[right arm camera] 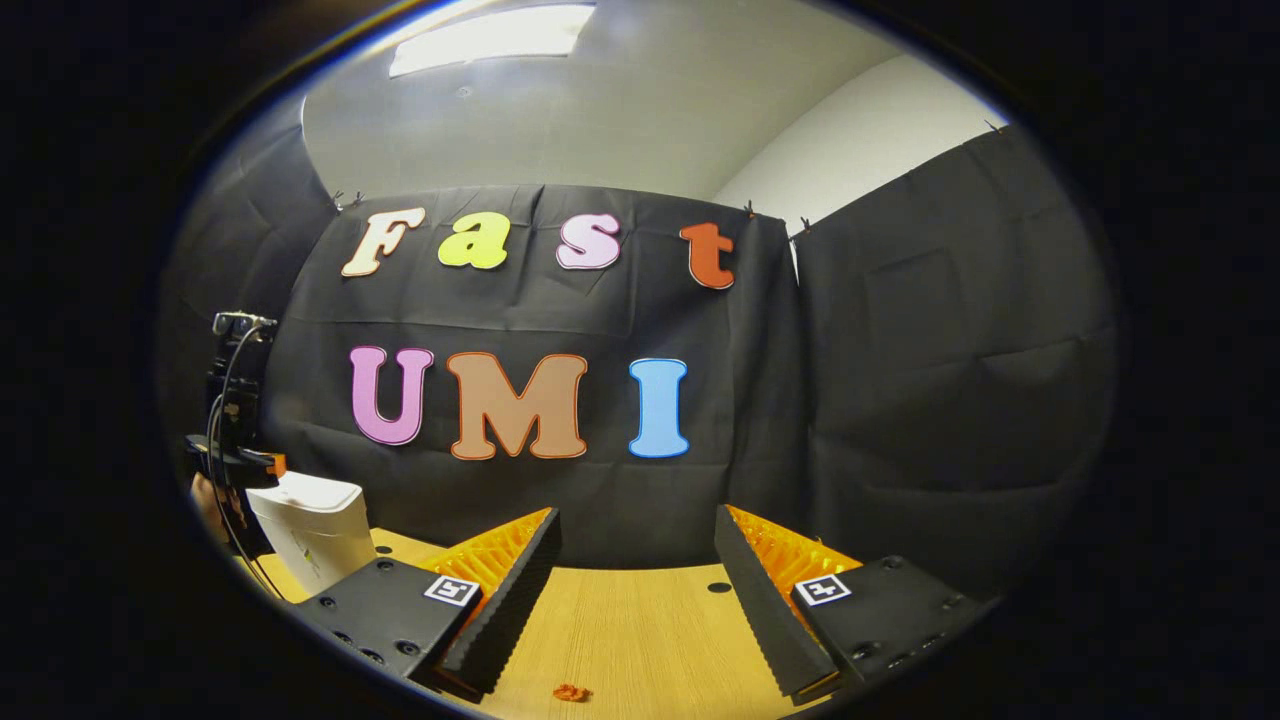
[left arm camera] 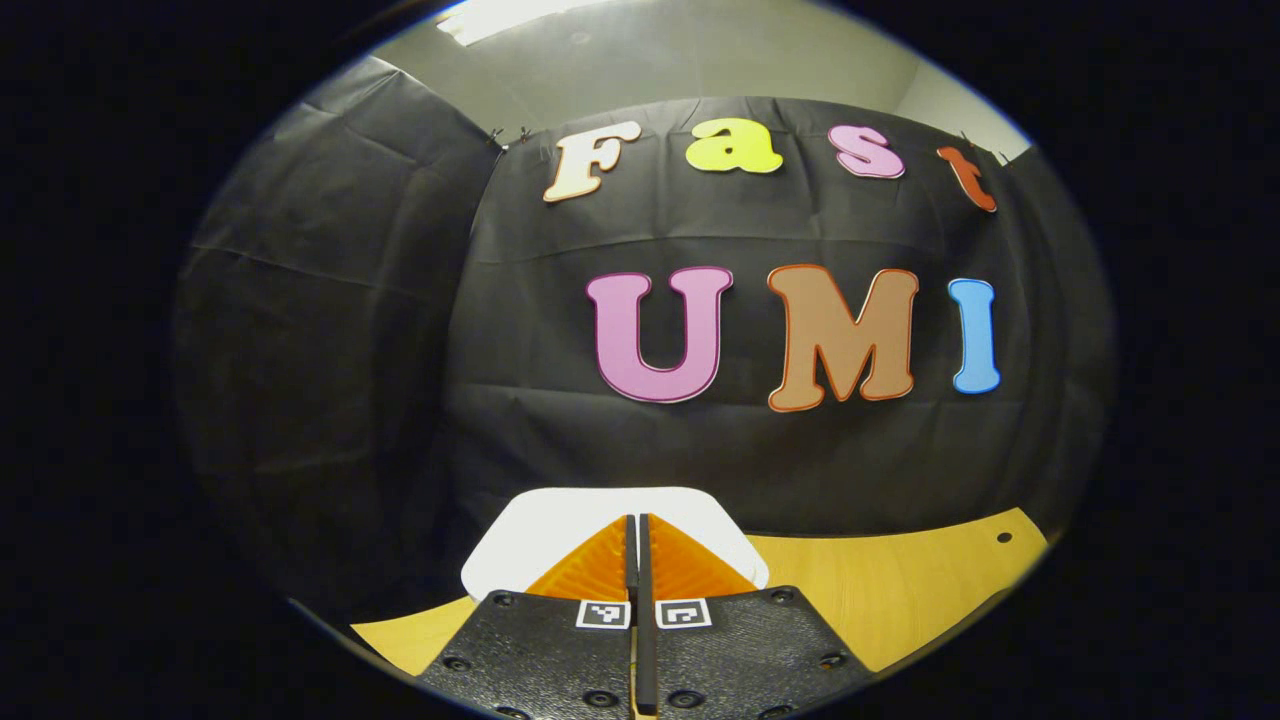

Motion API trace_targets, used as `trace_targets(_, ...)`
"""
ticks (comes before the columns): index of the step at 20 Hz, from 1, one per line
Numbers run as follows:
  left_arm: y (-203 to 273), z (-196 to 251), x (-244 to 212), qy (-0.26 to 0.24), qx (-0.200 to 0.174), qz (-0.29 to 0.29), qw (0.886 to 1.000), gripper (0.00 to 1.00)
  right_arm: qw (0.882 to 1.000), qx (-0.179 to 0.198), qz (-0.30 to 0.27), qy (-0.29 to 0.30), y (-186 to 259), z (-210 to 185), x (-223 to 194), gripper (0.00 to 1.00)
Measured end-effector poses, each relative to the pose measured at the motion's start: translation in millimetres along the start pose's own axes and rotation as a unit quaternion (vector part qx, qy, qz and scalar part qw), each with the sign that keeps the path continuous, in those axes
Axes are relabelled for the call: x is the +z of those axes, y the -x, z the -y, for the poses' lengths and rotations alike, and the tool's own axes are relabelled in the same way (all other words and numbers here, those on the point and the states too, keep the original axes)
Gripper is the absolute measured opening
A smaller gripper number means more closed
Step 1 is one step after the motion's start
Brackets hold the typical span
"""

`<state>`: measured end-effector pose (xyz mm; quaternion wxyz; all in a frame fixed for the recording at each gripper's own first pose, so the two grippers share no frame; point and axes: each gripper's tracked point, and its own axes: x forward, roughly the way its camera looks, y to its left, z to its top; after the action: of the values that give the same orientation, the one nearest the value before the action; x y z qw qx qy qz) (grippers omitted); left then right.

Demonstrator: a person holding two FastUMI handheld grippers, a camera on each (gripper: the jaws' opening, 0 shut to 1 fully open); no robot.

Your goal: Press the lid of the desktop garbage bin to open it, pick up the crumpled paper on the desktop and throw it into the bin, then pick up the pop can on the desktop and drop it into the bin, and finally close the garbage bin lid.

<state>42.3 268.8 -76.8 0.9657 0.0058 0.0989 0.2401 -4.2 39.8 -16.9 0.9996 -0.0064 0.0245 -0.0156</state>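
Bin: white bin (right arm camera: pixel 312 530) stands on the desk (right arm camera: pixel 640 620) at about 8 o'clock in the right gripper view; in the left gripper view its flat white lid (left arm camera: pixel 560 525) sits at 6 o'clock, right ahead of the fingers.
Lid: looks flat and closed from both views, though I cannot tell whether the fingertips touch it.
Left gripper: left gripper (left arm camera: pixel 637 545) has its fingers pressed together with nothing between them, tips over the lid; in the right gripper view it shows at 9 o'clock just above the bin, with a bit of the hand holding it.
Right gripper: right gripper (right arm camera: pixel 635 590) has its fingers spread wide and empty, hovering over bare desk at 6 o'clock.
Scrap: a small orange scrap (right arm camera: pixel 572 692) lies on the desk at 6 o'clock, between the right fingers; too small to identify.
Progress: judged very early, with the lid-press step in hand or just about to begin.
Left to do: open the lid, drop in the paper, drop in the can, close the lid.
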Motion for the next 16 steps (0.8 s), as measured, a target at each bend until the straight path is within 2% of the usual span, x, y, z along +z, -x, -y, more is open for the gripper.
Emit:
trace_targets(6,-11,-9,-40,0.012,0.007,-0.051,0.999,0.00,1.000,0.006,-0.004,0.008,0,-11,-2,0.98)
trace_targets(9,-11,-8,-40,-0.007,0.005,-0.039,0.999,0.00,1.000,0.011,-0.009,0.009,-1,-15,-4,0.98)
trace_targets(12,-11,-9,-43,-0.005,-0.001,-0.036,0.999,0.00,1.000,0.018,-0.012,0.003,-2,-19,-7,0.98)
trace_targets(13,-11,-9,-40,0.002,0.001,-0.025,1.000,0.00,1.000,0.021,-0.012,0.001,-3,-20,-7,1.00)
trace_targets(16,-2,-9,-25,0.013,-0.005,0.008,1.000,0.00,1.000,0.030,-0.007,-0.003,-5,-20,-5,0.98)
